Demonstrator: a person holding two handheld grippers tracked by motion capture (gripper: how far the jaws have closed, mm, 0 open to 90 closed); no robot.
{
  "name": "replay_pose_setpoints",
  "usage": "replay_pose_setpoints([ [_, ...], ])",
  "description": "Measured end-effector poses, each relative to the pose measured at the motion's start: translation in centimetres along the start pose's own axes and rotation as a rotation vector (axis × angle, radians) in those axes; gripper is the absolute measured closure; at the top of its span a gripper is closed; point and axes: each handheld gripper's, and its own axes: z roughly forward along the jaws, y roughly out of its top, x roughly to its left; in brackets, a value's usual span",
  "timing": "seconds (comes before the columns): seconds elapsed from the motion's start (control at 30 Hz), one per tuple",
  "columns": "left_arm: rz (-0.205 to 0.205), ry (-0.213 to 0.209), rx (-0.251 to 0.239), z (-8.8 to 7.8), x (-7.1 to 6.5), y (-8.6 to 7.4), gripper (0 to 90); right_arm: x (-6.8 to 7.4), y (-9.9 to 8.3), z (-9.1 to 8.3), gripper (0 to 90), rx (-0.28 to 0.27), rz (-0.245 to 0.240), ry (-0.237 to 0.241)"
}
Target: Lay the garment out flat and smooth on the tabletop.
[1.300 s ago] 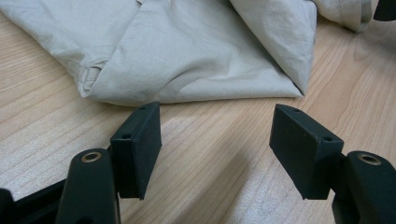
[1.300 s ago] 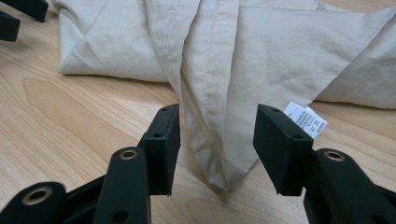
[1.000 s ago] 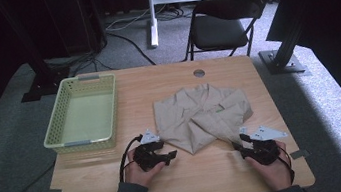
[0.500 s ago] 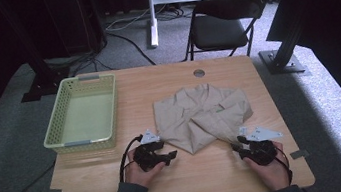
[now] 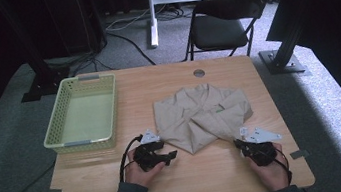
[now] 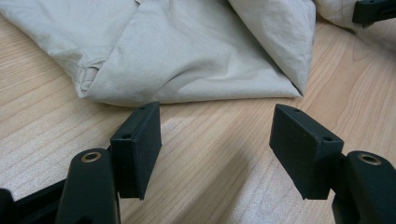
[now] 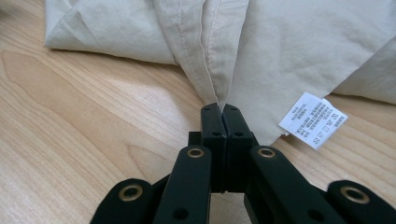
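A beige shirt [image 5: 201,114] lies folded in the middle of the wooden table [image 5: 94,180]. My right gripper [image 5: 240,143] sits at the shirt's near right hem; its jaws have just been closing and now pinch the hem edge [image 7: 212,91] of the shirt [image 7: 299,51], with a white care label [image 7: 314,119] just to the right. My left gripper [image 5: 172,154] rests on the table at the shirt's near left edge. Its jaws stand wide apart in the left gripper view [image 6: 215,140], with bare wood between them and the shirt [image 6: 187,51] just beyond.
A pale green basket [image 5: 57,129] stands empty at the table's left. A round cable hole [image 5: 199,73] marks the far edge. Behind the table are a black folding chair [image 5: 221,25] and a white stand [image 5: 152,13]. Bare wood lies along the near edge.
The right gripper's jaws have closed onto the shirt's near right hem. Both hands have stayed in place.
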Motion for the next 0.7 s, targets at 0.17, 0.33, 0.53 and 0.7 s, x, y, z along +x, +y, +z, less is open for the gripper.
replay_pose_setpoints([
  [0.17,0.0,0.0,0.0,0.0,0.0,0.0,34.8,0.17,0.12,-0.07,89.6,-0.005,-0.006,-0.005],
  [0.33,-0.001,-0.001,-0.001,0.0,0.01,0.0,34.8,0.1,0.15,-0.26,89.5,-0.006,0.0,-0.004],
  [0.53,-0.002,-0.001,-0.001,0.0,0.02,0.0,34.8,0.03,0.12,-0.32,89.5,-0.007,0.004,-0.002],
  [0.7,-0.002,-0.002,-0.001,0.0,0.03,0.0,34.8,0.04,0.23,-0.61,89.5,-0.013,0.003,-0.003],
])
